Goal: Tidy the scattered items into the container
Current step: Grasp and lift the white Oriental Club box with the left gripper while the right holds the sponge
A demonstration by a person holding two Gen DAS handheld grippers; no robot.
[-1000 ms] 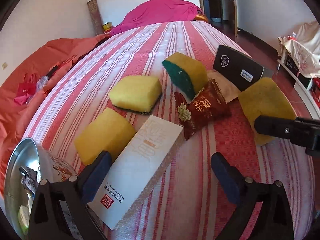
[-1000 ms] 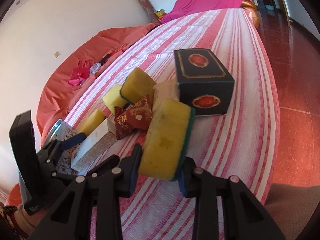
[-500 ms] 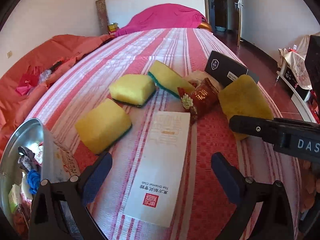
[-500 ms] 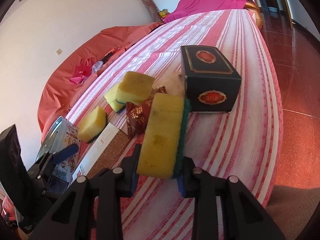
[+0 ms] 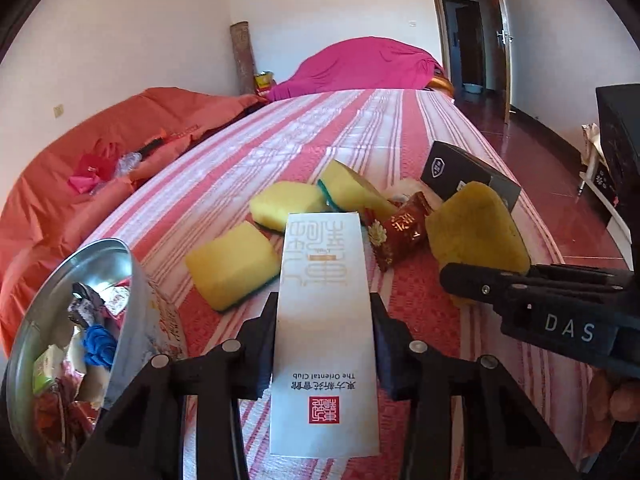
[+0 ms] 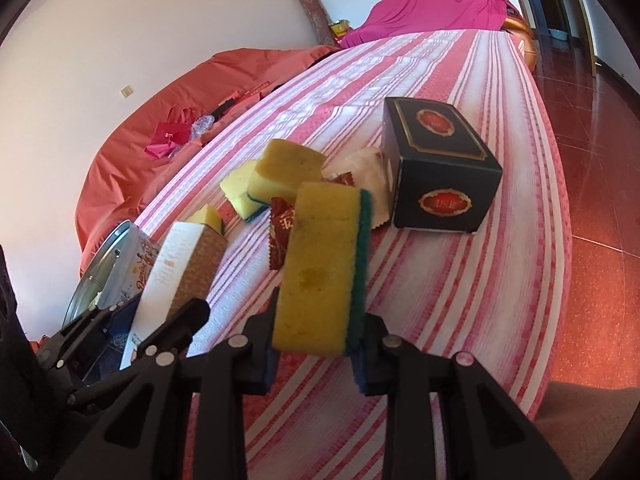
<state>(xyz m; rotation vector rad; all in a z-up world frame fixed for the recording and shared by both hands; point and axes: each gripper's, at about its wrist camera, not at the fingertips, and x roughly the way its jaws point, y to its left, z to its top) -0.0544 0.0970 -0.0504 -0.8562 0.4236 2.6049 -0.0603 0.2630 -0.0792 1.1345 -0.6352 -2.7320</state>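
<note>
Left gripper (image 5: 324,344): jaws have just been closing, pads now pressed on both long sides of one long white box (image 5: 326,320) with a red seal and "The Oriental Club" print. Right gripper (image 6: 316,350): jaws narrow, clamped on one yellow sponge with green scrub side (image 6: 324,268), held on edge, raised off the bed.

Count: 4 yellow sponges total. One in the right gripper, three loose on the striped bedspread (image 5: 320,136) ahead of the left gripper: a flat sponge (image 5: 232,266) just left of the white box, a second sponge (image 5: 286,204) further ahead, a third sponge (image 5: 352,190) tilted, green edge showing. 1 red snack packet (image 5: 400,232) ahead-right of the left gripper, partly behind the white box. 1 pale wrapper (image 6: 368,180) beyond it, mostly covered, contents unreadable. 1 dark box with red oval labels (image 6: 436,172) ahead-right of the right gripper, standing on the bed. 1 round metal tin (image 5: 80,304), the container, just left of the left gripper, open, cut off by frame edge; holds mixed wrappers and something blue, hard to make out.

Loose sponges partly overlap in right wrist view.
</note>
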